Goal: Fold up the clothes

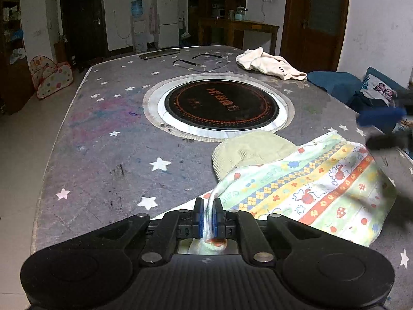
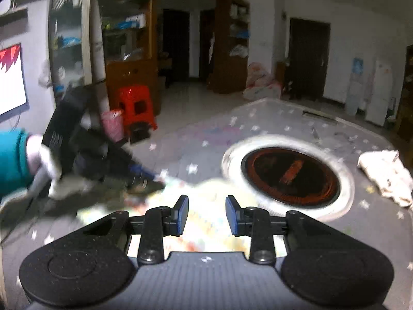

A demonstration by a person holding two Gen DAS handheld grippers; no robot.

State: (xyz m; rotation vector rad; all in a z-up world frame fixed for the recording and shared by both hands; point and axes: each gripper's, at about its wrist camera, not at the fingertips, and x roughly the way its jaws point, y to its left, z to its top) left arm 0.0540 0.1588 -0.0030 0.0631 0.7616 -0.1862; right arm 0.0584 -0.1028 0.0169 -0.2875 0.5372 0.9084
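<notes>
A patterned child's garment (image 1: 309, 188) with mushrooms and coloured stripes lies on the grey star-print table (image 1: 103, 155), partly over a pale green ribbed garment (image 1: 247, 149). My left gripper (image 1: 208, 215) is shut on the patterned garment's near edge, cloth bunched between the pads. My right gripper (image 2: 206, 215) is open and empty, hovering over the blurred patterned garment (image 2: 206, 235). The right gripper also shows blurred at the right edge of the left wrist view (image 1: 384, 129). The left gripper shows in the right wrist view (image 2: 144, 175), held by a gloved hand.
A round black induction cooktop (image 1: 222, 106) is set in the table's middle. A cream garment (image 1: 268, 63) lies at the far right corner. Flat dark objects (image 1: 185, 63) lie at the far edge. A blue sofa (image 1: 340, 82) stands beyond the table's right side.
</notes>
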